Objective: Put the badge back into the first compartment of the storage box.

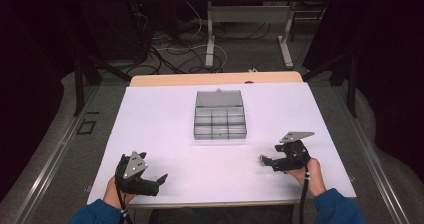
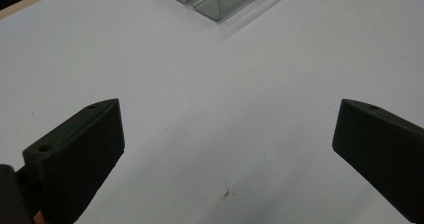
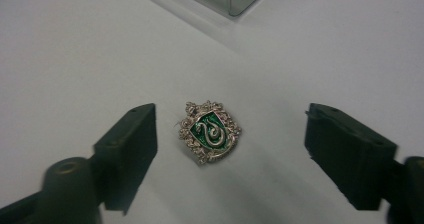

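The right gripper's (image 3: 231, 149) two black fingers (image 3: 127, 149) are standing spread apart, released, with nothing between their pads but a small metal crest badge (image 3: 210, 131) lying flat on the white desk (image 3: 75, 44). The badge is showing a green enamel shield with a silver snake and a scrolled silver border; it is sitting closer to the left finger than to the right one, touching neither. In the high view the right gripper (image 1: 266, 160) is hovering low over the near right part of the desk, pointing left, with the badge (image 1: 261, 158) just at its tips.

The left gripper (image 2: 227, 149) is also holding its fingers (image 2: 80, 154) wide and empty over bare desk at the near left, seen in the high view (image 1: 161, 180) resting near the front edge.

Farther off, in the middle of the desk, a clear plastic compartment box (image 1: 220, 121) is standing with its lid tipped up at the far side, well apart from both grippers.

The likely risk: the badge is thin and flat, so closing fingers may ride over it or skate it sideways. Because it is off-centre, the left finger would probably strike first and push it or spin it away instead of pinching it.
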